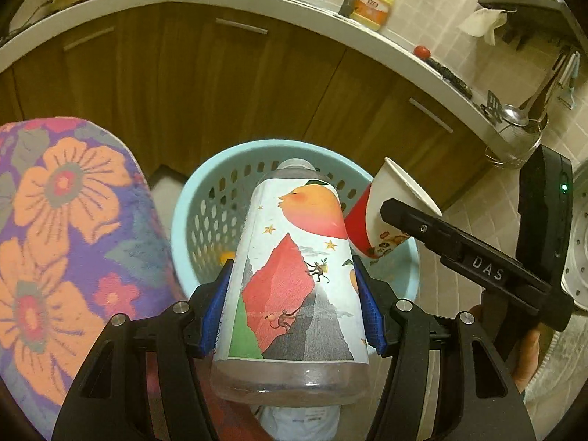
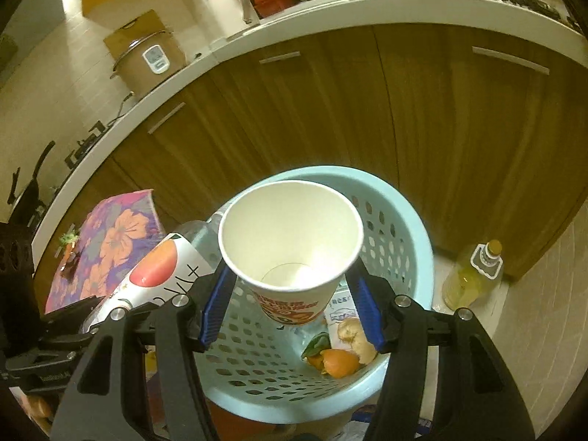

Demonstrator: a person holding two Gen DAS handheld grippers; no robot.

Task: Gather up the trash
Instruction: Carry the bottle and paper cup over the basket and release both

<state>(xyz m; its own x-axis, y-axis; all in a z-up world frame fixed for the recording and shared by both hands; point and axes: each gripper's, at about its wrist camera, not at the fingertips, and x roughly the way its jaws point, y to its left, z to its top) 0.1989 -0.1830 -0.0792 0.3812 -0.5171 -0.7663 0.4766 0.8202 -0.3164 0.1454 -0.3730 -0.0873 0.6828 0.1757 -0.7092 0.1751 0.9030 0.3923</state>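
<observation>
The left tool clamped a bottle; the right tool clamped a paper cup, both above the basket, peels at its five o'clock.

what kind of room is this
Most likely a home kitchen: wooden cabinets run under a white counter crowded with cookware, ladles hang on the tiled wall, and a cooking-oil bottle stands on the floor.
</observation>
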